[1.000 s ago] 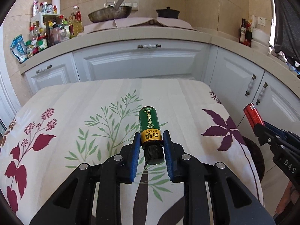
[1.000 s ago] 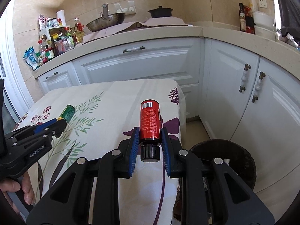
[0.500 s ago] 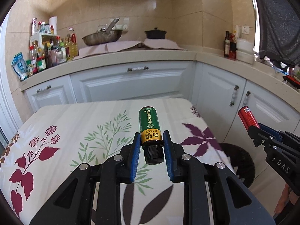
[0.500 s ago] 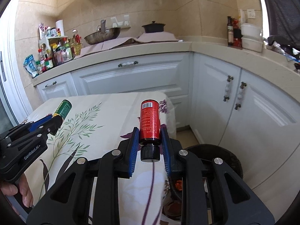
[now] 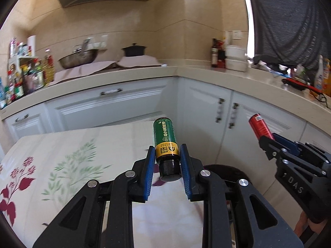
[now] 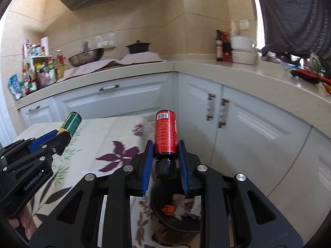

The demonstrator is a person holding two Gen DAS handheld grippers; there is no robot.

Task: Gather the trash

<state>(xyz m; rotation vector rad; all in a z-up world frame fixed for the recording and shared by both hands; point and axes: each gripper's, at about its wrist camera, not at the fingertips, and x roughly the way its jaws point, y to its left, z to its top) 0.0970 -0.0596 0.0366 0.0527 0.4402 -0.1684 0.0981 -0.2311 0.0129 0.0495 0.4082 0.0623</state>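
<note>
Trash here means two small bottles, one in each gripper. On the left, the left gripper [image 5: 167,166] is squeezed onto a green bottle [image 5: 164,139]. Its blue pads [image 5: 150,172] press the bottle near the black cap, and the cap end points back at the camera. The green bottle sticks out forward, up in the air above the bench [image 5: 62,165] with the flower cloth. The right wrist camera sees the same green bottle [image 6: 70,123] poking out of the left gripper [image 6: 62,137] at the left side.

In the middle, the bench has leaves and red and purple flowers printed on its cloth [image 6: 122,155].

Further right, the right gripper [image 6: 165,161] is closed on a red bottle [image 6: 165,133]. Its blue pads [image 6: 147,165] hold the lower part just above the black cap. The red bottle has a white barcode near its far end. It is held in the air past the edge of the bench. Right under this gripper sits a dark round bin [image 6: 178,219] on the floor, with scraps inside. The left wrist camera shows the red bottle [image 5: 259,127] and the right gripper [image 5: 269,140] off to the right, and the dark rim of the bin [image 5: 223,170] low between the grippers.

Behind it all are white cupboards [image 5: 206,111] and a pale worktop [image 6: 238,72].
</note>
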